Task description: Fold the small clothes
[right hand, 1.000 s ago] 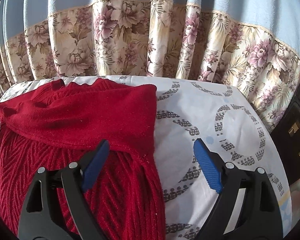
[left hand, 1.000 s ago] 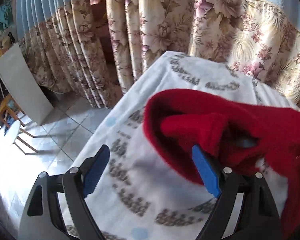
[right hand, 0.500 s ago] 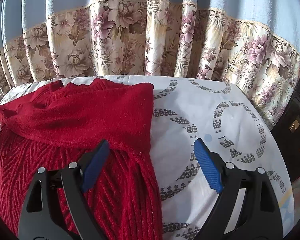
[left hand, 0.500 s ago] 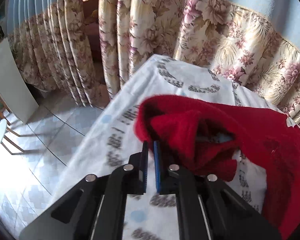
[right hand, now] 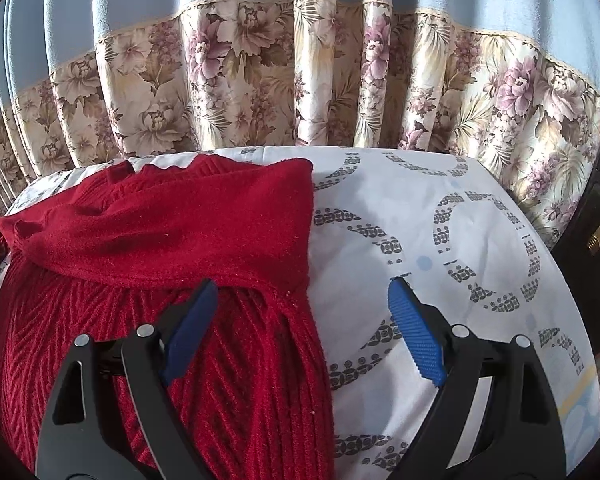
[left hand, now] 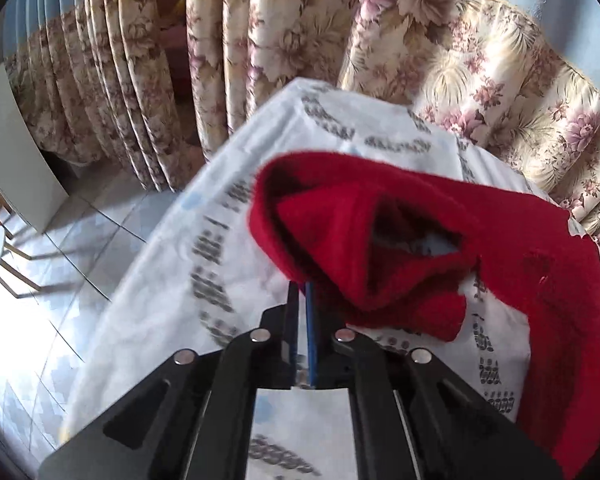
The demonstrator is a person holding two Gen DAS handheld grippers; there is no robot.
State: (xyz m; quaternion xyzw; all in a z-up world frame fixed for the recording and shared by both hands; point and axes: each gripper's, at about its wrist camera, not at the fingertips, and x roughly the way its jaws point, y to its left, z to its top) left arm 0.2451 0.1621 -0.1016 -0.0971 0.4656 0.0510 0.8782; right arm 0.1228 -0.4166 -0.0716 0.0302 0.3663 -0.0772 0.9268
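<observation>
On the patterned sheet (right hand: 440, 208) my left gripper (left hand: 302, 292) is closed on the red sweater (left hand: 440, 240) cuff near the left edge, beside open floor (left hand: 60, 280). Only the right view shows my right gripper (right hand: 300, 312) wide open, holding nothing, over the sweater's right edge, with bare sheet beyond.

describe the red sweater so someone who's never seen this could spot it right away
Find the table under a white cloth printed with dark rings, before flowered curtains. The red sweater lies across it, the only red, knitted thing there.
</observation>
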